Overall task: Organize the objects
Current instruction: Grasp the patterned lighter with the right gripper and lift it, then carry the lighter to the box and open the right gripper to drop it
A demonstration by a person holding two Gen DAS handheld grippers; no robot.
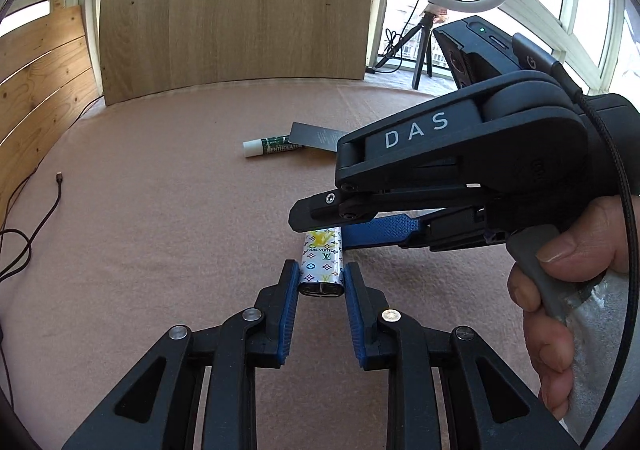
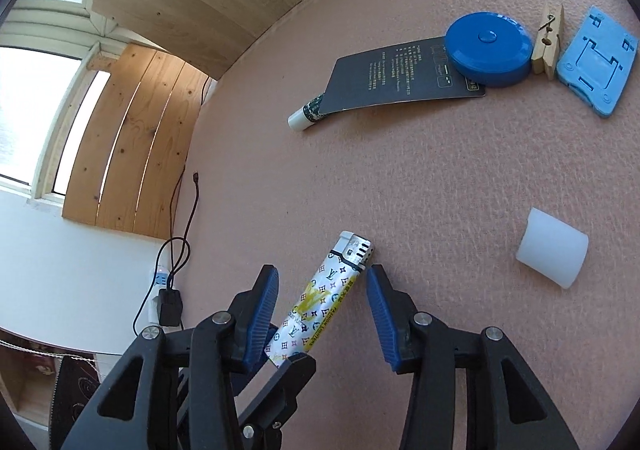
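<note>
My left gripper [image 1: 322,282] is clamped on the base end of the patterned lighter [image 1: 323,264], its blue pads pressed to both flanks, and the lighter lies along the pink bench [image 1: 160,209] pointing away from me. My right gripper [image 2: 322,290] stands partly open astride the same lighter [image 2: 320,306] from the other side: the left pad touches its body, while the right pad sits just clear of the metal head. My right hand [image 1: 568,290] wraps that gripper's handle. Farther back, a lip balm stick [image 2: 304,114] pokes from under a dark card [image 2: 396,75]. A blue tape measure [image 2: 489,48] rests on the card's corner, then a wooden clothespin [image 2: 549,43] and a blue plastic plate [image 2: 598,61]. A white cylinder [image 2: 552,252] lies alone at right.
</note>
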